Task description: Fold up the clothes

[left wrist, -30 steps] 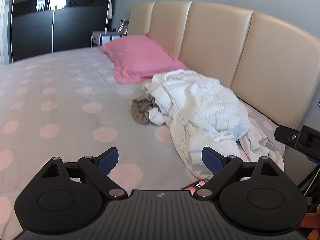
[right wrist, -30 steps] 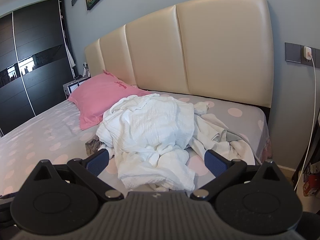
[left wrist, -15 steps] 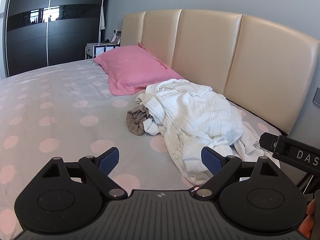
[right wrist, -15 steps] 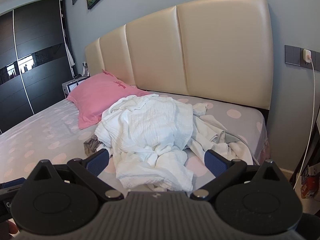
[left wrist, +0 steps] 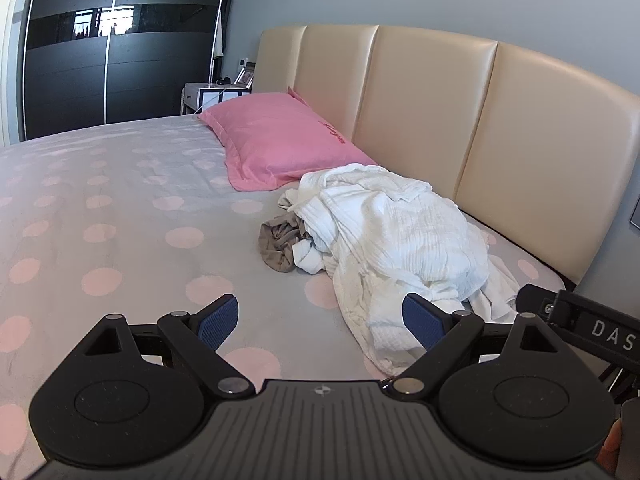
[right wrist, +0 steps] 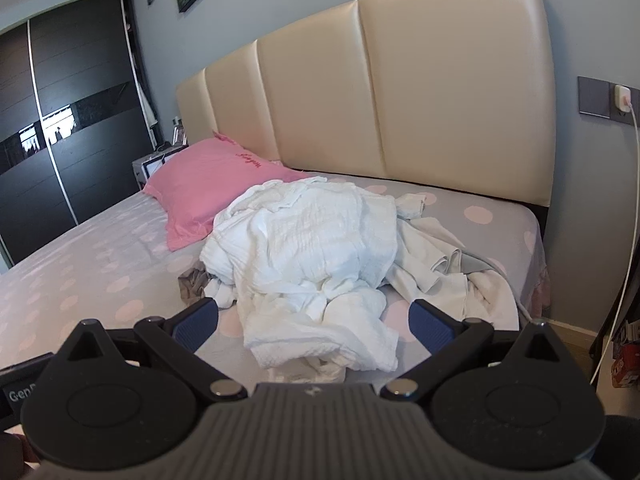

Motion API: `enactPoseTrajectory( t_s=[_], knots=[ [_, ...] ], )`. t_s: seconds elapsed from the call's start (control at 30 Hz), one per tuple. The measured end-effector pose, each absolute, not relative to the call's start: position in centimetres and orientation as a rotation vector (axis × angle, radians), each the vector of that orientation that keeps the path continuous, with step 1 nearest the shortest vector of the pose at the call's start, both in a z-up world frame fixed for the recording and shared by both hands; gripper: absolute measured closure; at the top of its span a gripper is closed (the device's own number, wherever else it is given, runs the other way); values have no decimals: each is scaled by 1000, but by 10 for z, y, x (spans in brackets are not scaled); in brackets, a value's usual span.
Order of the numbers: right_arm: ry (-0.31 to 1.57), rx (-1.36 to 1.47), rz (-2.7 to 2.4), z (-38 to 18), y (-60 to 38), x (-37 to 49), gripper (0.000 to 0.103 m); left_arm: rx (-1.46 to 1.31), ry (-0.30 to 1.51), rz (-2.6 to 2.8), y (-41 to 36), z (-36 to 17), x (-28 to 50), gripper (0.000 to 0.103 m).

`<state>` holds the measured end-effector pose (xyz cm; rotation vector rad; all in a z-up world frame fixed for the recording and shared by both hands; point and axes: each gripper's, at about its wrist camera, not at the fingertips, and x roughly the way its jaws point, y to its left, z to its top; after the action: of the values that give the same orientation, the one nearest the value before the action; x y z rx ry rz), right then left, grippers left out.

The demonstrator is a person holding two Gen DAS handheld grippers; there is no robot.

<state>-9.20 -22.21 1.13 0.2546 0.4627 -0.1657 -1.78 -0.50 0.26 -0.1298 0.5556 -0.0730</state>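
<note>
A crumpled pile of white clothes [left wrist: 400, 240] lies on the bed near the headboard; it also shows in the right wrist view [right wrist: 316, 252]. A small brown-grey garment [left wrist: 280, 246] sits at the pile's left edge, partly hidden in the right wrist view [right wrist: 194, 282]. A cream and grey garment [right wrist: 448, 268] lies at the pile's right. My left gripper [left wrist: 320, 318] is open and empty, short of the pile and to its left. My right gripper [right wrist: 314, 320] is open and empty, just in front of the pile.
The bed has a grey sheet with pink dots [left wrist: 100, 208] and a beige padded headboard [left wrist: 440, 112]. A pink pillow [left wrist: 280, 140] lies left of the pile. A nightstand [left wrist: 208, 96] and dark wardrobe [left wrist: 100, 60] stand behind. A charger cable [right wrist: 624, 240] hangs at the right wall.
The left gripper has tilted up and pulled back a little, so more headboard and wall show. The right gripper has edged slightly closer to the pile. The clothes have not moved.
</note>
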Motion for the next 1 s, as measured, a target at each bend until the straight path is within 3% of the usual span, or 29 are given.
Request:
enactPoseTrajectory(
  t_s=[0.73,1.0],
  knots=[
    [504,228,-130,16,-222,-80,3,-122,577,-61,-1,3,-10,14],
    [541,218,-62,39,-232,-37,3,-104,602,-23,27,4,4,14]
  ],
)
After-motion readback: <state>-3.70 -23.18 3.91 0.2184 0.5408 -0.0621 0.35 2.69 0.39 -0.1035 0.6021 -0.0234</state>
